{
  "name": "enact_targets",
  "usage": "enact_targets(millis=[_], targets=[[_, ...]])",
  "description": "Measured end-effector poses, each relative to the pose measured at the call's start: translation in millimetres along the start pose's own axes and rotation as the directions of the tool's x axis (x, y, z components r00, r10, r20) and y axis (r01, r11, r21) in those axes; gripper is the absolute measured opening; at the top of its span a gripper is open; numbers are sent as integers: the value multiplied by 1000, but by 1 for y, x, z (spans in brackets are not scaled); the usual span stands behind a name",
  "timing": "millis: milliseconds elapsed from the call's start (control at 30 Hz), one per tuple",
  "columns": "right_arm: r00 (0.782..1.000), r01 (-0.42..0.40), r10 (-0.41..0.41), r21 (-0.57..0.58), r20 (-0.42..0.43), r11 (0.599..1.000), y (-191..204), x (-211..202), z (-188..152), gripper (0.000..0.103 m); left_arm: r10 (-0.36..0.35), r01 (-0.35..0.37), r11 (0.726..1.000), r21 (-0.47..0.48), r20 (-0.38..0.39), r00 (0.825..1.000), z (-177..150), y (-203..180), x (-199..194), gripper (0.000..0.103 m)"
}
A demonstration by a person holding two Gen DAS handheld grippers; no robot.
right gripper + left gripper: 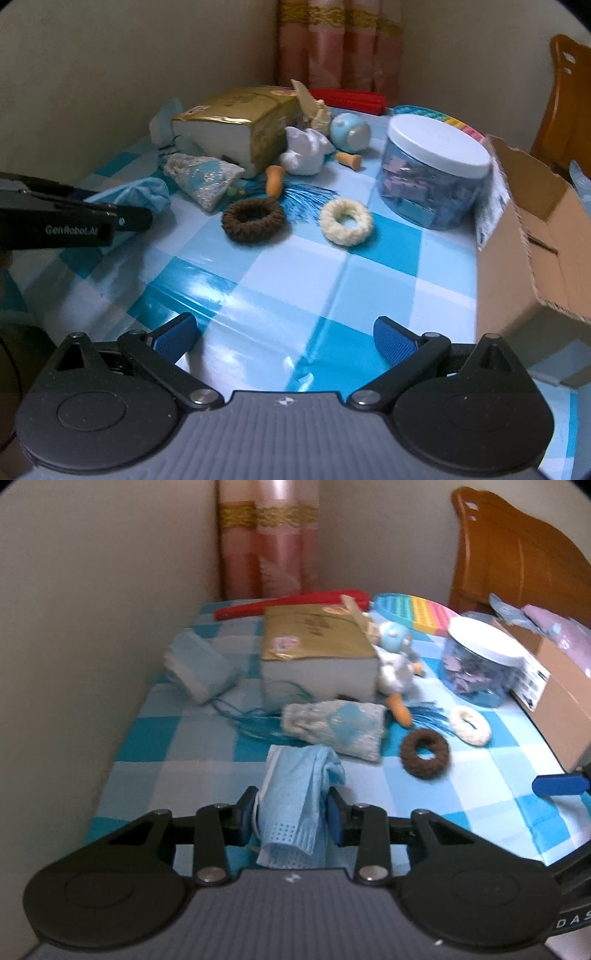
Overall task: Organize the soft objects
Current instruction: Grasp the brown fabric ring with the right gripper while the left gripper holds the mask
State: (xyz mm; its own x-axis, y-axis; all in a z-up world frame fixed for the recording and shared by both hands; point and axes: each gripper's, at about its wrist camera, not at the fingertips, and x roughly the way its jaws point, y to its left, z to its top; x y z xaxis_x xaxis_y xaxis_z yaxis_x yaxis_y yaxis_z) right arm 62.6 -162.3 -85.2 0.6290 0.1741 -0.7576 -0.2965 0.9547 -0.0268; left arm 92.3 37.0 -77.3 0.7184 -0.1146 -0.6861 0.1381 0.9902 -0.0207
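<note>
My left gripper (291, 812) is shut on a crumpled light blue face mask (295, 794), held just above the checked tablecloth; the mask also shows in the right wrist view (136, 194). My right gripper (284, 332) is open and empty over the cloth near the front. Ahead lie a brown scrunchie (253, 218), a cream scrunchie (345, 221), a sequined blue pouch (207, 177) with a blue tassel (303, 199), and a white and blue plush duck (314, 147).
An open cardboard box (524, 243) stands at the right. A clear jar with a white lid (432, 173) sits beside it. A gold-topped box (236, 122), a folded blue cloth (199, 664), a red case (351, 99) and a rainbow pop toy (417, 609) are at the back.
</note>
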Motion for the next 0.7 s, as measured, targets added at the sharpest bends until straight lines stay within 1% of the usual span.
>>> enact_targets(millis=[133, 333, 567, 700], targets=[[1000, -14, 14, -33, 0, 999, 8, 6, 7, 103, 19, -19, 999, -27, 5, 1000, 0, 10, -2, 37], [999, -53, 52, -61, -5, 997, 20, 20, 25, 103, 19, -19, 998, -55, -7, 1000, -1, 16, 3, 37], [999, -35, 37, -112, 15, 993, 31, 36, 41, 103, 14, -15, 997, -81, -20, 1000, -1, 22, 7, 37], [999, -36, 40, -124, 30, 992, 34, 41, 49, 98, 10, -12, 996, -85, -20, 1000, -1, 23, 8, 37]])
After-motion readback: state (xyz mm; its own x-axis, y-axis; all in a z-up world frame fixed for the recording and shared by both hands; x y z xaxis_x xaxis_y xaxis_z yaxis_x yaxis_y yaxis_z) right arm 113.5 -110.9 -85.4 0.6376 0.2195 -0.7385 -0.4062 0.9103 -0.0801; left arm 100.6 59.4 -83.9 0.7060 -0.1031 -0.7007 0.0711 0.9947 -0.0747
